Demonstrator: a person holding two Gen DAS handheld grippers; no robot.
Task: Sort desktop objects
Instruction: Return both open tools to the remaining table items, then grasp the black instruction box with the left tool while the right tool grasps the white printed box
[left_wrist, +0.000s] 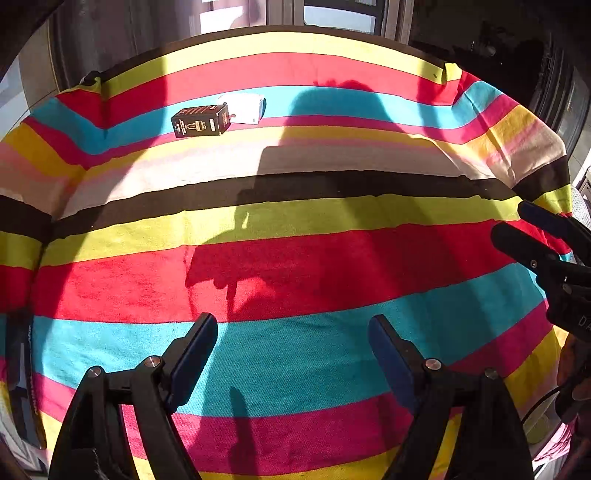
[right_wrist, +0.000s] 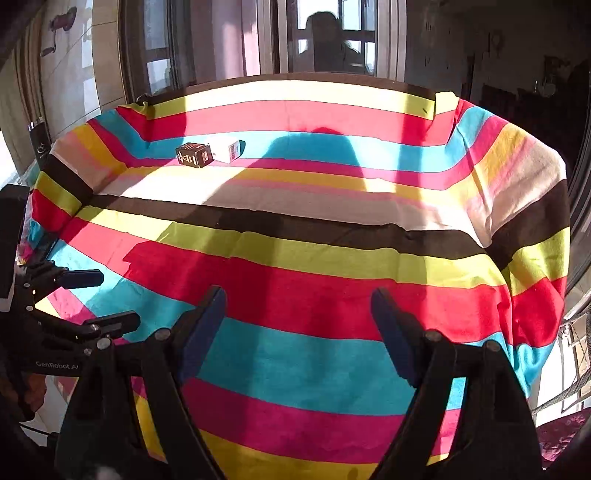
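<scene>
A dark brown box (left_wrist: 201, 120) lies touching a white box (left_wrist: 245, 108) on the far side of the striped tablecloth (left_wrist: 295, 362). The left gripper (left_wrist: 291, 354) and right gripper (right_wrist: 297, 325) both gape wide and empty over the cloth's near side, well apart from the boxes.

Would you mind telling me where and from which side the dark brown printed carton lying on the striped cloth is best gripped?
Grip the dark brown printed carton across its two long side faces, coming down from above. It lies flat on the striped cloth, and its right end sits close against the white carton, so an endwise grip looks blocked. Both tongs, left and right, are open and empty.
</scene>
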